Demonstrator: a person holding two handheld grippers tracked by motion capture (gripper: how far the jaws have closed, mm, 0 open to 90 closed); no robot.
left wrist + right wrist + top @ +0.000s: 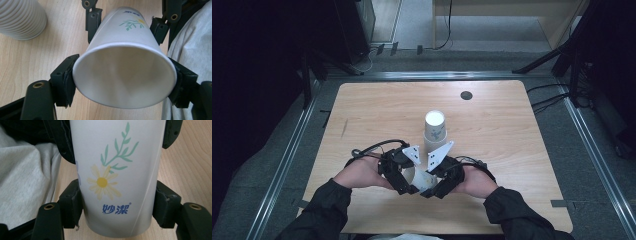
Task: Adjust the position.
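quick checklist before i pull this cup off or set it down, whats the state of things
1. Left tool clamped near the rim of the white daisy-print paper cup: ok.
2. Right tool clamped near the cup's base: ok.
3. Cup undented: ok; its rim looks round.
4. Upside-down white paper cup stack apart from both tools: ok.
5. Light wooden table bare on the right for setting down: ok.
6. Second cup nested inside: cannot tell.

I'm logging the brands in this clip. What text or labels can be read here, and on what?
"妙潔", with a small mark after it too small to read: blue print under the daisy on the paper cup held by both grippers.
Blue print near the cup's base in the left gripper view: too blurred to read.
Stack of cups on the table: print too small to read.
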